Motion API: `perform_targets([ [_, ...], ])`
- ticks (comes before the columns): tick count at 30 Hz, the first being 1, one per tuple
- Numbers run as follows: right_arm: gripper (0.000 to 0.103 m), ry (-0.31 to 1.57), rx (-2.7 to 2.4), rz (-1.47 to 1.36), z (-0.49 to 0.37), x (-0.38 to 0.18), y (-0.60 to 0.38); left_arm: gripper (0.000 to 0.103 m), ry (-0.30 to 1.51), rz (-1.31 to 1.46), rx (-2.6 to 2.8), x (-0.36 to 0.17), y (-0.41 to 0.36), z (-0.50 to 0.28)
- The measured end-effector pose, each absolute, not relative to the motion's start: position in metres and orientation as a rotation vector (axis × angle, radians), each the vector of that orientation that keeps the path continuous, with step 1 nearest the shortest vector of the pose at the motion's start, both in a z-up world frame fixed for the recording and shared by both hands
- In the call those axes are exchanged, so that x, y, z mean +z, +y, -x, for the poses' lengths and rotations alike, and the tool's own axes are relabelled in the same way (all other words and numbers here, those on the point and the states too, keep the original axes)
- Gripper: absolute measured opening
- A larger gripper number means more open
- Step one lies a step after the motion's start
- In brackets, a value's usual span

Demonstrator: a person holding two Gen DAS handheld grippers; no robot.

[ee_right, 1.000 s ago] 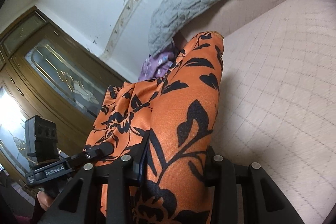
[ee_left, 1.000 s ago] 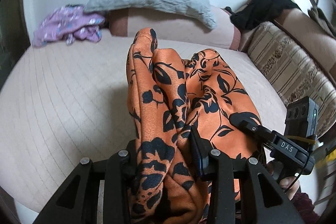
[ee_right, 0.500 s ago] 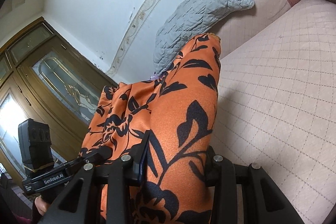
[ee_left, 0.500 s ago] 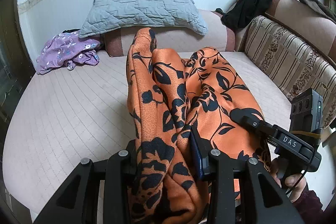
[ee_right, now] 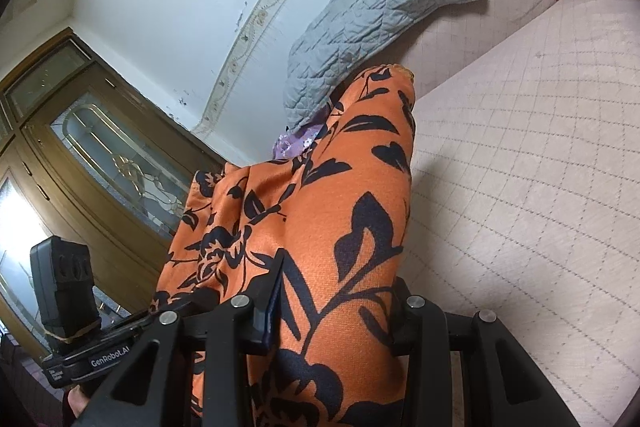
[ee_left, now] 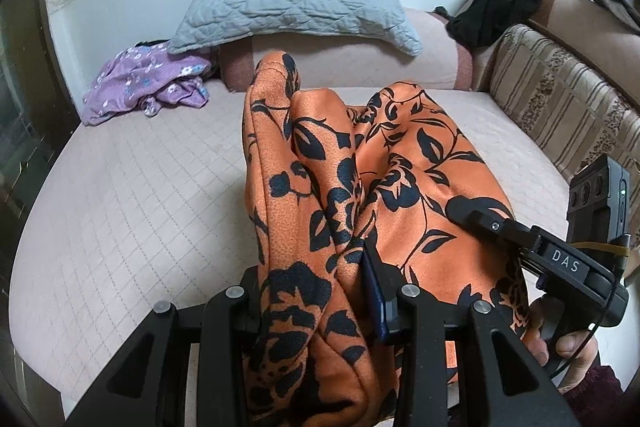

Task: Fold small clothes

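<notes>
My left gripper point(ee_left: 320, 303): jaws closed on bunched orange floral garment point(ee_left: 360, 187) | my right gripper point(ee_right: 332, 303): jaws clamped on the same garment point(ee_right: 320, 227) | garment: held up between both, above the near pink quilted bed point(ee_left: 140, 195) | far: grey pillow point(ee_left: 296, 3), purple clothes point(ee_left: 144, 83) far left

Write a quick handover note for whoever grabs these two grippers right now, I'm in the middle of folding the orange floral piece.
Left hand-held gripper: shut on the orange garment.
Right hand-held gripper: shut on the same garment, on another part of it.
Garment: bunched and draped between the two grippers, over the pink bed; whether its lower end touches the bed cannot be seen.
Purple garment: crumpled at the far left of the bed, below the grey pillow, untouched.
Done: orange piece picked up. No neat fold shows yet.
Left: lay it flat, fold it, then probably the purple one.
</notes>
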State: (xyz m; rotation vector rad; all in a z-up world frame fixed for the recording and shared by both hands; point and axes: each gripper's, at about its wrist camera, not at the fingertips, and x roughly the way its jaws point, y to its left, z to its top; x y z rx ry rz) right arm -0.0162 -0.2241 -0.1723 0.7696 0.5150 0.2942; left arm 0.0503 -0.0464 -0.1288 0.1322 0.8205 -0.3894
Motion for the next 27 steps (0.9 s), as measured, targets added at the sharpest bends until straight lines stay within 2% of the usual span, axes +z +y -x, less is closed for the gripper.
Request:
perform_targets([
  [17,0.039,0.646,0.246,-0.739,-0.029,-0.204,-0.199,0.040,0.946,-0.131,-0.286,-0.183,-0.035,-0.086],
  [20,0.040,0.698,0.227,-0.765,-0.040,-0.218,-0.200,0.042,1.002,-0.155,-0.270,-0.207,-0.039,-0.096],
  [22,0.040,0.781,0.194,-0.775,-0.048,-0.235,-0.201,0.047,1.066,-0.165,-0.249,-0.227,-0.039,-0.102],
  [23,0.045,0.832,0.167,-0.777,-0.052,-0.244,-0.201,0.053,1.064,-0.174,-0.232,-0.233,-0.040,-0.102],
  [24,0.050,0.852,0.145,-0.782,-0.054,-0.249,-0.202,0.055,1.049,-0.169,-0.233,-0.234,-0.039,-0.101],
  [27,0.055,0.859,0.145,-0.849,-0.052,-0.253,-0.213,0.055,1.057,-0.161,-0.239,-0.228,-0.038,-0.100],
])
